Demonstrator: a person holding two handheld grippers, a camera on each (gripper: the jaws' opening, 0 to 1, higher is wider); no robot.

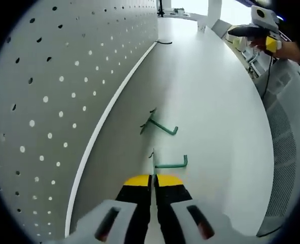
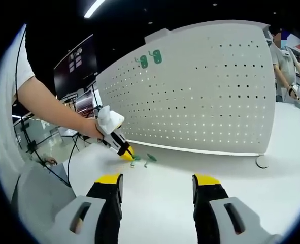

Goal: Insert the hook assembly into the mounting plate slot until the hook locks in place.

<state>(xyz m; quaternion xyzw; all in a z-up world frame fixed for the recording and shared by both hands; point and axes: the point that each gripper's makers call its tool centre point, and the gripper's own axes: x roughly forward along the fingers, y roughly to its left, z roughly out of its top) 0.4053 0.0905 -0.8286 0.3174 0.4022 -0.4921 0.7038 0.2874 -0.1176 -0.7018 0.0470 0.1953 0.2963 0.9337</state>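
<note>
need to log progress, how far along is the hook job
Early stage. Nothing looks inserted by this gripper pair: two green metal hooks, the nearer and the farther, lie on the white table beside the white perforated pegboard. The left gripper is shut, tips at the nearer hook. The right gripper is open, holding nothing. Grasping and inserting remain.

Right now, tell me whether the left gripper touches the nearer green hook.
Cannot tell. In the left gripper view, the left gripper has its jaws closed just below the nearer green hook; no plain contact or gap.

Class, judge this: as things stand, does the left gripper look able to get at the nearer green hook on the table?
Probably yes. The left gripper sits just short of the nearer green hook, jaws closed, with bare table between; it must open first.
</note>
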